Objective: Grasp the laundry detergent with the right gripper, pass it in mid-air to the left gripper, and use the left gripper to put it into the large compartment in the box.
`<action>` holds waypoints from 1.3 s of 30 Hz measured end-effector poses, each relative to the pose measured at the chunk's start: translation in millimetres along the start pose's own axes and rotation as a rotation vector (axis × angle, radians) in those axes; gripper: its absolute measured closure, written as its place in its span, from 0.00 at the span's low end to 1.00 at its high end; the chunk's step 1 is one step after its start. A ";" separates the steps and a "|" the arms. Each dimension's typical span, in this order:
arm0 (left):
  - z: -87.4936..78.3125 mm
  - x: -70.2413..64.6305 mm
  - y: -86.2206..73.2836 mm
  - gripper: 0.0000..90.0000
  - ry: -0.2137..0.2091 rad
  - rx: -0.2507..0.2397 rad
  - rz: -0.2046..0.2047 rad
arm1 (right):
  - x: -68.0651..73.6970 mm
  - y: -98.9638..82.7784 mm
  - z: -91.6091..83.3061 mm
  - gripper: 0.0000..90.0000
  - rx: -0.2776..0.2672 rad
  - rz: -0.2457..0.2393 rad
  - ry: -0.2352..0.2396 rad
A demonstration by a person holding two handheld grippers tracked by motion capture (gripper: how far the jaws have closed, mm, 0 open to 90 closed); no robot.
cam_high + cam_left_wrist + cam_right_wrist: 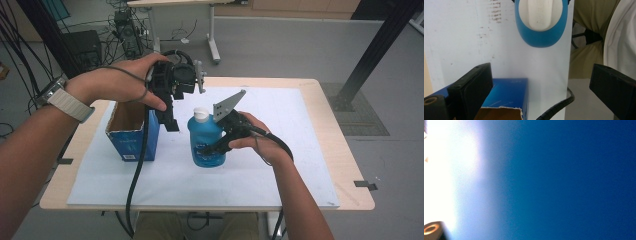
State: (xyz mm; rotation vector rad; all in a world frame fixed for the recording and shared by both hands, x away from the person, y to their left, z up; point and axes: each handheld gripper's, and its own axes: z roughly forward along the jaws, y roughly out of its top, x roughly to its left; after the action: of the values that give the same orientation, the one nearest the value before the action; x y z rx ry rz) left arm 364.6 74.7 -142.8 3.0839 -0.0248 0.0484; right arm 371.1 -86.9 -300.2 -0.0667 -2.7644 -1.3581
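Right tool point(210, 148) grips blue bottle point(204, 134); left tool point(170, 121) open

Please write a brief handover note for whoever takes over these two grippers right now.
Left gripper: open, fingers wide apart with nothing between them, held above the table between the blue box and the bottle.
Right gripper: shut on the blue bottle, which stands upright on the white mat, white cap on.
Blue box: open-topped, left of the bottle on the mat.
Done: bottle gripped and steadied.
Left: probably bring the left gripper to the cap, or move the bottle into the box; I cannot tell which.
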 end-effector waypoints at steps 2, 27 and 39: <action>0.5 0.2 1.6 0.06 -0.008 -0.001 0.001 | -0.3 0.7 0.0 0.49 -0.003 -0.003 0.003; 10.5 8.2 24.4 0.07 -0.057 -0.008 -0.001 | -5.0 5.0 11.9 0.48 0.006 -0.017 0.015; 13.6 11.9 32.0 0.07 -0.057 -0.007 -0.001 | -5.1 4.6 12.5 0.48 0.003 -0.016 0.020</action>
State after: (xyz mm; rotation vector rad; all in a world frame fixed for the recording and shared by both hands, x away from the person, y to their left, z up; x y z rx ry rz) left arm 376.4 41.9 -154.2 3.0771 -0.0259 -0.0396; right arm 376.0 -74.2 -304.6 -0.0304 -2.7570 -1.3507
